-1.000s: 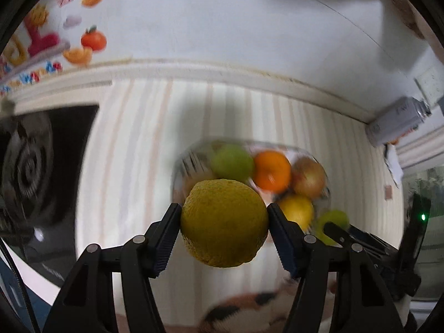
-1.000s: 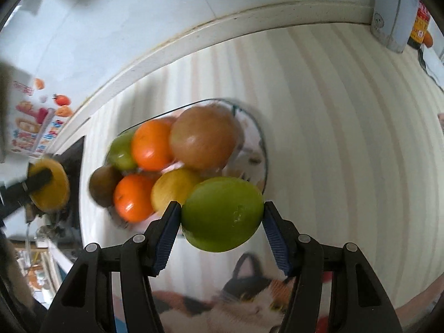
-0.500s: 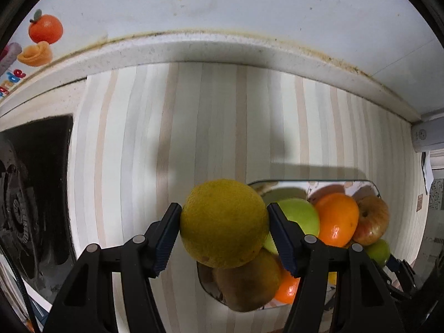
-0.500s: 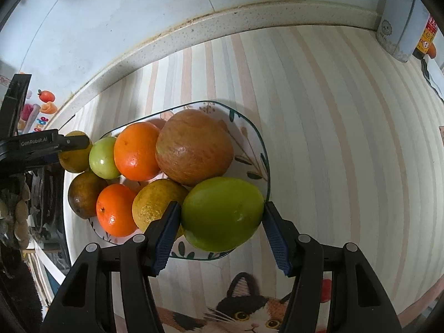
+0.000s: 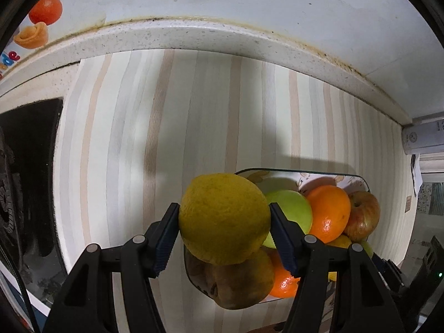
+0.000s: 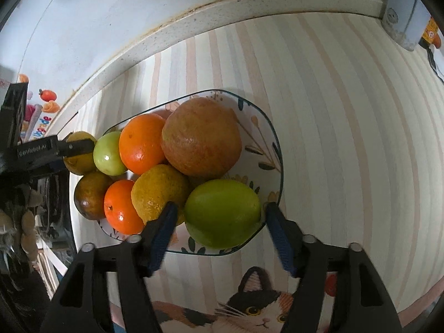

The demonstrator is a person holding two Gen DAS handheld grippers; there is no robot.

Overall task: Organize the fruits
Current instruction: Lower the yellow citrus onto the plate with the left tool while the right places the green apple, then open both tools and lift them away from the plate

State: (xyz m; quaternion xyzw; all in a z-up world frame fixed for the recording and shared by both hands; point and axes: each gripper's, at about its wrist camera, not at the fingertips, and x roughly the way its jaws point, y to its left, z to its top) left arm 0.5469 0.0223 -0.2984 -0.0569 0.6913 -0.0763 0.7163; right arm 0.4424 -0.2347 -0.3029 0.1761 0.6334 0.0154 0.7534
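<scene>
A patterned plate (image 6: 277, 149) on the striped counter holds several fruits: a big reddish apple (image 6: 201, 137), two oranges, a small green fruit (image 6: 108, 152), a yellow citrus (image 6: 158, 194) and a brown fruit (image 6: 88, 194). My right gripper (image 6: 222, 211) points down at the plate's near end. Its jaws are opening, and a green fruit (image 6: 223, 213) rests on the plate between them with narrow gaps at both pads. My left gripper (image 5: 223, 213) is shut on a yellow citrus fruit (image 5: 223, 216), held just above the brown fruit (image 5: 241, 283) at the plate's (image 5: 305, 170) left end.
A black stove top (image 5: 27, 180) lies left of the counter. A speckled ledge (image 5: 194, 36) and white wall run along the back. A metal can (image 6: 402, 19) stands at the back right corner. A cat-print mat (image 6: 249, 305) lies in front of the plate.
My left gripper came down with the yellow citrus from well above to the plate's left end. My right gripper's jaws spread apart off the green fruit, which now sits on the plate.
</scene>
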